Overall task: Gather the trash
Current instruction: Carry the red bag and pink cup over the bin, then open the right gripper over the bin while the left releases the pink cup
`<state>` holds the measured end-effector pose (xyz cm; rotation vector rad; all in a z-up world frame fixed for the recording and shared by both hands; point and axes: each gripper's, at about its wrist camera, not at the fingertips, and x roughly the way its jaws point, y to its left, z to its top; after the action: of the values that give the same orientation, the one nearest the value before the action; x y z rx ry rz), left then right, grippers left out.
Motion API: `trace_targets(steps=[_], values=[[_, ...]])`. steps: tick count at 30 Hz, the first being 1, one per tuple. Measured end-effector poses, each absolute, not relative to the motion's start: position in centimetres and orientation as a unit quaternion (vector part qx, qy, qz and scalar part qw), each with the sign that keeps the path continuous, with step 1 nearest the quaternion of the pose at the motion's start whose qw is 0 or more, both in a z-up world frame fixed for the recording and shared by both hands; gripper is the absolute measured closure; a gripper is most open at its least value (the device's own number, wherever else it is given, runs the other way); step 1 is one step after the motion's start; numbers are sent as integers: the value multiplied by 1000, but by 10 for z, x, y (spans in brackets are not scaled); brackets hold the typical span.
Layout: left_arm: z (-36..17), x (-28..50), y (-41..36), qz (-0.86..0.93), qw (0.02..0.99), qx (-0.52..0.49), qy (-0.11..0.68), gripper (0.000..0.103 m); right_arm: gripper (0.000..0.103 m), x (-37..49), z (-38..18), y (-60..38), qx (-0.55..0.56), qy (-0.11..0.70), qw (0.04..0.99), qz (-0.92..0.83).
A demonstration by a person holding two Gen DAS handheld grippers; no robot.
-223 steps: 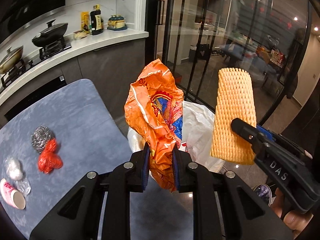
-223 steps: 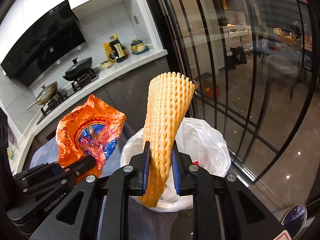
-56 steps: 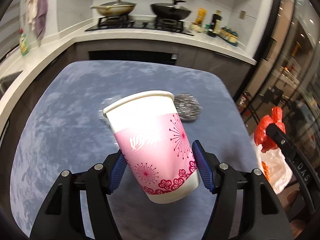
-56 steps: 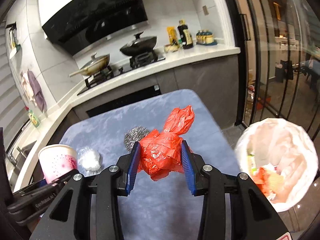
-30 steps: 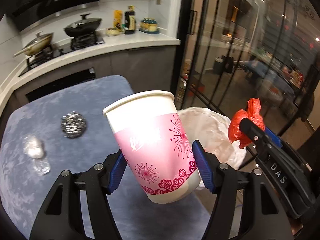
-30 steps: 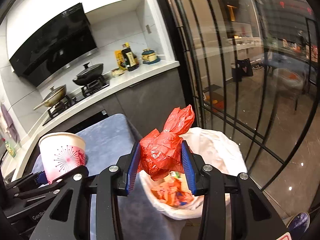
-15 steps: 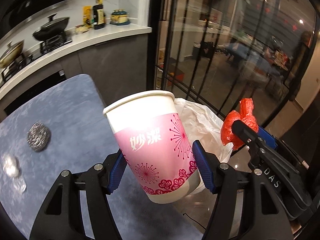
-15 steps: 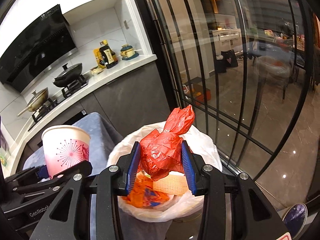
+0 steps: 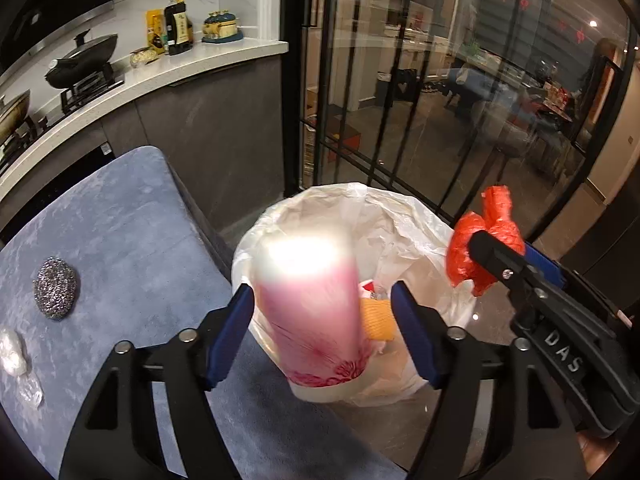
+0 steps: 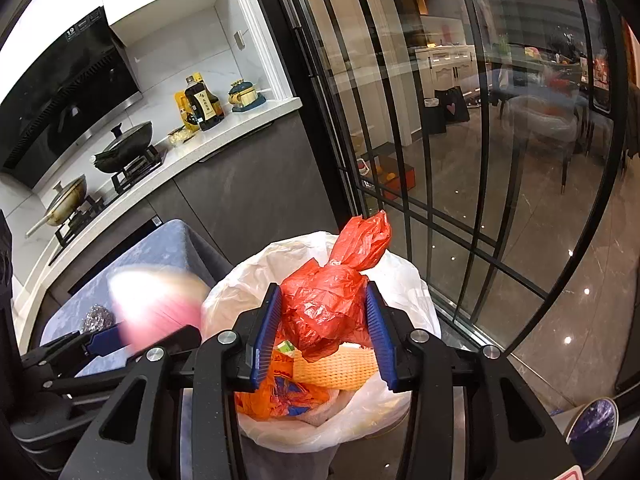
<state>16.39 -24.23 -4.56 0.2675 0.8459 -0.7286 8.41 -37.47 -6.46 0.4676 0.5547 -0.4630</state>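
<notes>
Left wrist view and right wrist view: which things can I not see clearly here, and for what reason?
- Paper cup: motion-blurred in both views; its print is unreadable, and whether the left gripper pads touch it is unclear.
- Bin bag: its contents are partly hidden by the red plastic bag and the right gripper.
- Clear plastic wads: cut off by the left wrist view's edge.
- Bottle labels: too small.

The left gripper (image 9: 322,326) has its blue-padded fingers (image 9: 230,334) spread wide, and the blurred paper cup (image 9: 312,312) between them touches neither pad. The right gripper (image 10: 325,330) holds its ribbed blue pads (image 10: 266,334) pressed against both sides of a crumpled red plastic bag (image 10: 324,310), just right of the left gripper.
</notes>
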Motion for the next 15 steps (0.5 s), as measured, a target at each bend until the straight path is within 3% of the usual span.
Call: trace_targets(steps=[5,15], values=[[-45,169,-238,-336,843,116,405,30,59,89,-66,-375,232,268,909,-219],[-34,184,-215,-312,856,83,405,25,47,91,-59,-367,226,255,916,-212]])
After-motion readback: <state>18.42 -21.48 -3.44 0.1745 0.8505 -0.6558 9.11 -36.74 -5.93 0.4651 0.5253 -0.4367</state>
